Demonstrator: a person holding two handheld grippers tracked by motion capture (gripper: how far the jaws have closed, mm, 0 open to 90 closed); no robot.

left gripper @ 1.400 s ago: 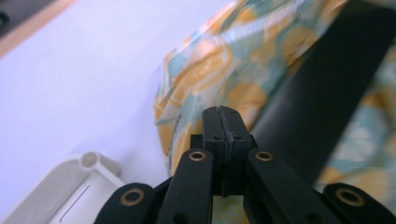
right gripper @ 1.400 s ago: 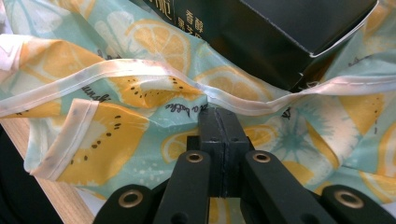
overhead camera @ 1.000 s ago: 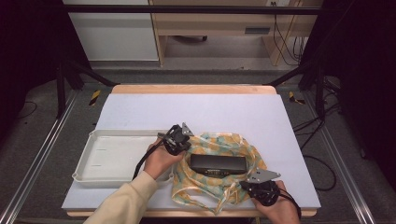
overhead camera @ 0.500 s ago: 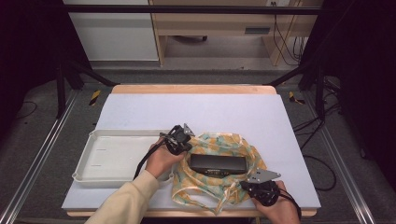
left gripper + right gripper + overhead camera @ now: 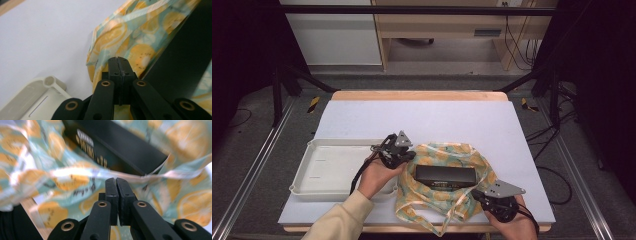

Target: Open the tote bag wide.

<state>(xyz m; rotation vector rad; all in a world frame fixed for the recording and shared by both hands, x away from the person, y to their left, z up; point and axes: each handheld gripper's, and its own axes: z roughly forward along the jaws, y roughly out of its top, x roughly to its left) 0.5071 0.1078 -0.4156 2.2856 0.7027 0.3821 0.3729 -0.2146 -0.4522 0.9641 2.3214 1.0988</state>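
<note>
A soft bag [image 5: 447, 154] printed with orange slices lies on the table's front half, its mouth spread wide. A black box [image 5: 446, 175] with small white lettering rests inside it. My left gripper [image 5: 406, 156] is at the bag's left rim, and in the left gripper view its jaws [image 5: 118, 60] are shut on the printed fabric [image 5: 117, 37]. My right gripper [image 5: 476, 195] is at the bag's front right rim. In the right gripper view its jaws [image 5: 115, 180] pinch the shiny edge of the bag [image 5: 75, 173] just in front of the box [image 5: 120, 142].
A shallow white tray [image 5: 329, 167] lies left of the bag, close under my left hand; its corner [image 5: 50, 81] appears in the left gripper view. The bag's straps [image 5: 447, 220] trail toward the table's front edge. The far half of the pale mat [image 5: 422, 117] is bare.
</note>
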